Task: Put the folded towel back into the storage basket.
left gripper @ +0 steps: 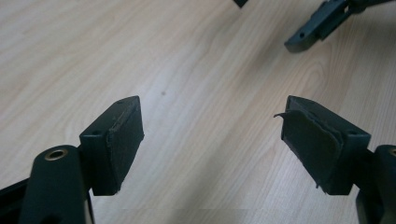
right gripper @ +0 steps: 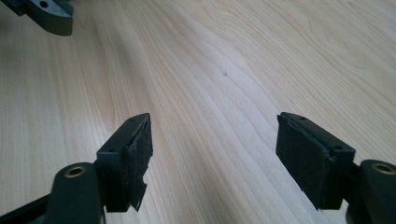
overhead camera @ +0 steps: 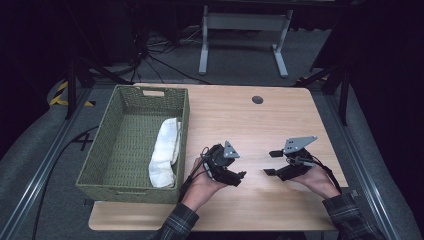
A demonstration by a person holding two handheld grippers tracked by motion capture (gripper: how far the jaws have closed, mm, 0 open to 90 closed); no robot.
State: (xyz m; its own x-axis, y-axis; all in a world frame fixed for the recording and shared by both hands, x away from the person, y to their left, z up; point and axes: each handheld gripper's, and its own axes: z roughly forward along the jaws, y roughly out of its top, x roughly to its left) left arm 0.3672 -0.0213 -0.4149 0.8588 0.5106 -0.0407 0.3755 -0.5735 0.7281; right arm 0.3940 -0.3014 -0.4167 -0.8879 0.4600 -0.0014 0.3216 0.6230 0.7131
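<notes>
Towel (overhead camera: 165, 152), white and folded, lies in the basket (overhead camera: 107, 150) on the table's (overhead camera: 280, 120) left. Left gripper (overhead camera: 239, 178) and right gripper (overhead camera: 271, 162) hover, seemingly just above bare wood, jaws wide, nothing between them.

Left black two-jaw gripper (overhead camera: 242, 176) held low in the left hand (overhead camera: 202, 182), jaws apart with nothing between, right black two-jaw gripper (overhead camera: 269, 162) in the right hand (overhead camera: 315, 177), jaws apart, tips facing each other

I see a green woven basket (overhead camera: 117, 145) on the table's (overhead camera: 280, 120) left w/ a white folded cloth (overhead camera: 165, 152) inside, along its right wall. Dark round grommet (overhead camera: 257, 99) near far edge.
</notes>
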